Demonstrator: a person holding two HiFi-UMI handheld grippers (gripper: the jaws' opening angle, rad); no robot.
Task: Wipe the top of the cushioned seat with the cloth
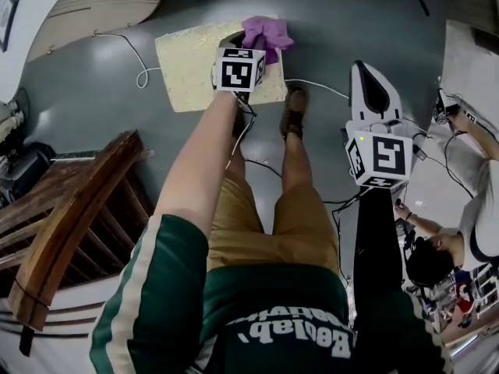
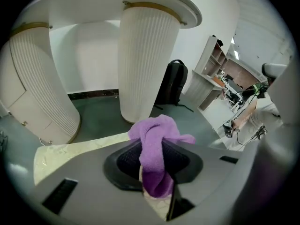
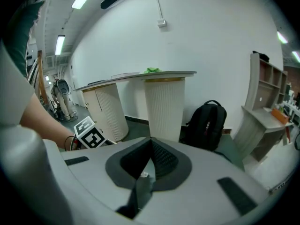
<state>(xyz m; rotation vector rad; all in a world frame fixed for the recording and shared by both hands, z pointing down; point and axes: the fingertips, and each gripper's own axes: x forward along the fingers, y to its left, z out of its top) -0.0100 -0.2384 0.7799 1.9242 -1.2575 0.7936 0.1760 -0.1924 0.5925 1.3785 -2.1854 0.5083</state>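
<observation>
- Flat on the floor, seat [image 1: 187, 65], cream top up for wiping.
- Clamped tight in left gripper [image 1: 257, 51], cloth [image 1: 267, 33], bunched over the seat's far right corner, likely to start a stroke.
- Parked well right, right gripper [image 1: 365, 72], jaws together, empty, clear of the wipe.

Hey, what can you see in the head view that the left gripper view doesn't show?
Only the head view: a wooden chair, the person's legs, and the right gripper, off to one side of the cushion. Only the left gripper view: a backpack, a fluted pedestal, and the left gripper with jaws shut on the cloth. Both: the purple cloth over the cream cushion.
</observation>
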